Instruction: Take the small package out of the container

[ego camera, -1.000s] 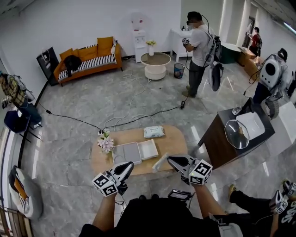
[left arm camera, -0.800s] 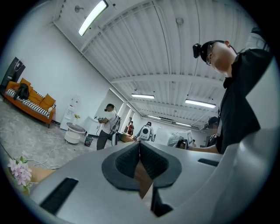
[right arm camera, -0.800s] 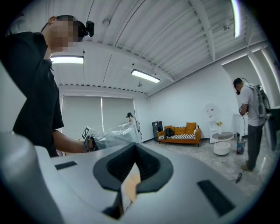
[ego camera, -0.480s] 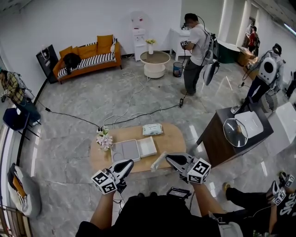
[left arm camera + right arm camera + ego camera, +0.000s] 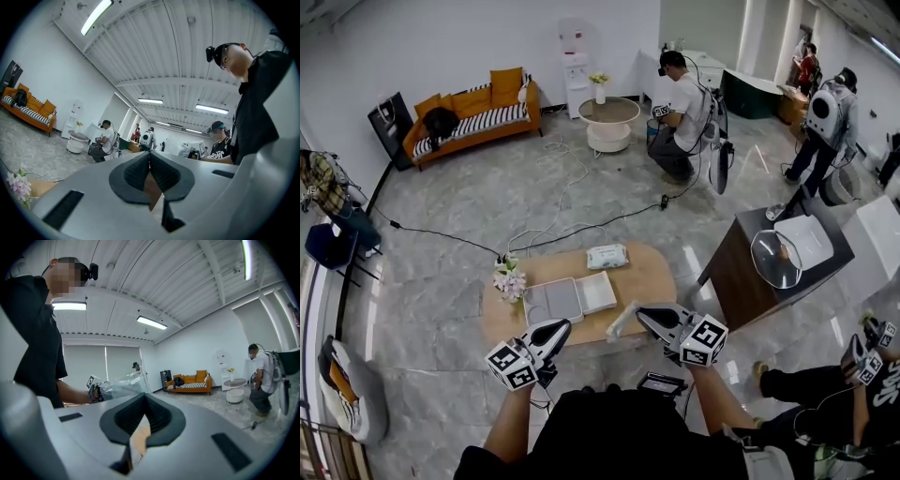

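An open flat container [image 5: 570, 298], with a grey half and a white half, lies in the middle of the wooden table [image 5: 652, 277]. A white and green package [image 5: 607, 256] rests on the table's far side. A small white packet [image 5: 622, 321] lies at the near edge, just left of my right gripper [image 5: 642, 315]. That gripper is shut with nothing in it, as the right gripper view [image 5: 144, 397] shows. My left gripper [image 5: 562, 326] hovers near the table's front edge below the container, also shut and empty [image 5: 150, 154].
A small bunch of flowers [image 5: 510, 279] stands at the table's left corner. A dark counter with a white basin [image 5: 787, 251] is on the right. Cables [image 5: 572, 230] run over the floor behind the table. Several people stand in the room, and an orange sofa [image 5: 469, 108] is at the back.
Both grippers stay shut and almost still at the table's front edge. The view has shifted slightly. The person in white at the back has bent down and moved left.
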Motion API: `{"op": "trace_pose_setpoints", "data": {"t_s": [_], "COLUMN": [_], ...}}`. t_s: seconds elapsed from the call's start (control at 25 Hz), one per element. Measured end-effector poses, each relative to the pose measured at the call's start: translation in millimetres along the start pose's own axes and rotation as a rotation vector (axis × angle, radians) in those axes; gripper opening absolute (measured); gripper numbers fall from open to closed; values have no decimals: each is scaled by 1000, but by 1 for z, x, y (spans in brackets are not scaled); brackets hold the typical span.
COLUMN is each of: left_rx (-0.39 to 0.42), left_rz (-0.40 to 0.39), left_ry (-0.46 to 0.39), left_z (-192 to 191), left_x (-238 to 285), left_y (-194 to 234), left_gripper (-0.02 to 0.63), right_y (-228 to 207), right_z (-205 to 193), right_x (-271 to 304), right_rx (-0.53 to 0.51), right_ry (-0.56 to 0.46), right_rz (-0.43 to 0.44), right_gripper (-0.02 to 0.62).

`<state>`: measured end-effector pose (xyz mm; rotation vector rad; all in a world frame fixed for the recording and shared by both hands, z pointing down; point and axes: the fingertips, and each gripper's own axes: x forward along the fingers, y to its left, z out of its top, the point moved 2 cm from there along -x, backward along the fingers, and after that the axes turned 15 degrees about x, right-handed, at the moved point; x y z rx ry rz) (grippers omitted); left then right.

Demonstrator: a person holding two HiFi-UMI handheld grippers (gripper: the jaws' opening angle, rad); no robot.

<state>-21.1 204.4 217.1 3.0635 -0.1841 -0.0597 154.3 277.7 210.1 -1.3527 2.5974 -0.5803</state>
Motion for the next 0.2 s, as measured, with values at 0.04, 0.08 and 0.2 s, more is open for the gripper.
{"op": "trace_pose_setpoints", "data": {"t_s": [0.04, 0.08, 0.2], "left_rx": [0, -2, -9], "left_rz": [0, -1, -6], "left_ry": [0, -1, -6], "left_z": [0, -1, -2], "left_x": [2, 3, 6], "left_y": [0, -1, -2], "left_gripper": [17, 17, 17], "right_y": [-1, -2, -1], "right_z": [-1, -1, -2], "right_x": [-1, -3, -6], "right_rx": [7, 14, 36], "right_ry": [-1, -1, -3], "right_rz": [2, 7, 27], "right_gripper": [9, 9, 9]}}
